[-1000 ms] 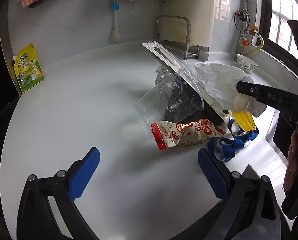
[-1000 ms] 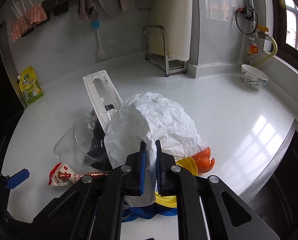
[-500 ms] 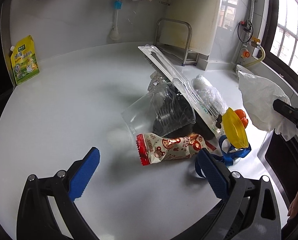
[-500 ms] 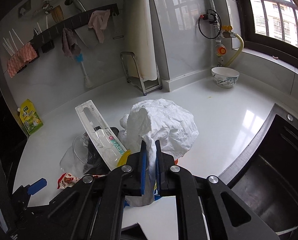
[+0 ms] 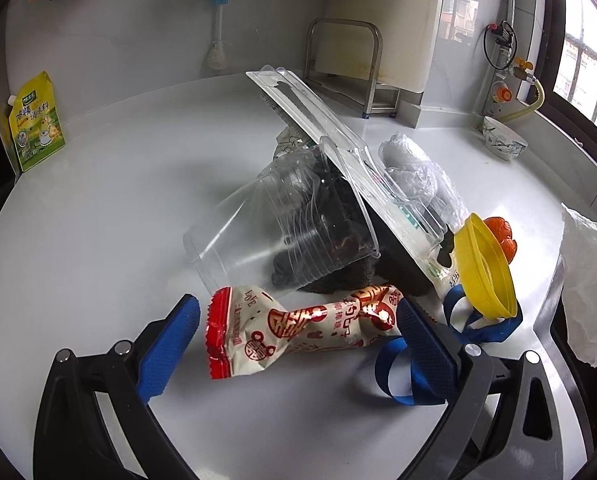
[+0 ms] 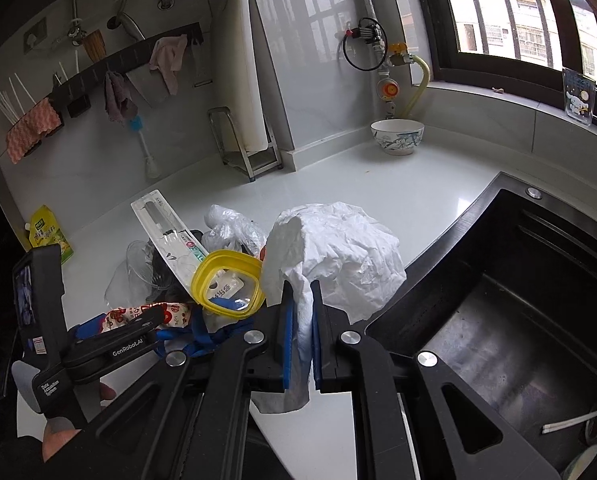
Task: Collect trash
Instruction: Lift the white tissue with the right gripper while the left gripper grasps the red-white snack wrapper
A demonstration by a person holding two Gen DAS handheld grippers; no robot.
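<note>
The right gripper (image 6: 299, 332) is clamped on limp, light paper (image 6: 338, 252) near the sink (image 6: 498, 320). The left gripper (image 5: 298, 344) – jaws apart – flanks the wrapper (image 5: 298, 326) at six o'clock of the pile: crinkly, slippery – pinch mid-body.

The left hand-held gripper (image 5: 298, 344) stands open, its blue fingers (image 5: 166, 350) on both sides of a red and white snack wrapper (image 5: 298, 330) lying on the white counter (image 5: 118, 200), just before a tipped clear cup (image 5: 258, 236).
</note>
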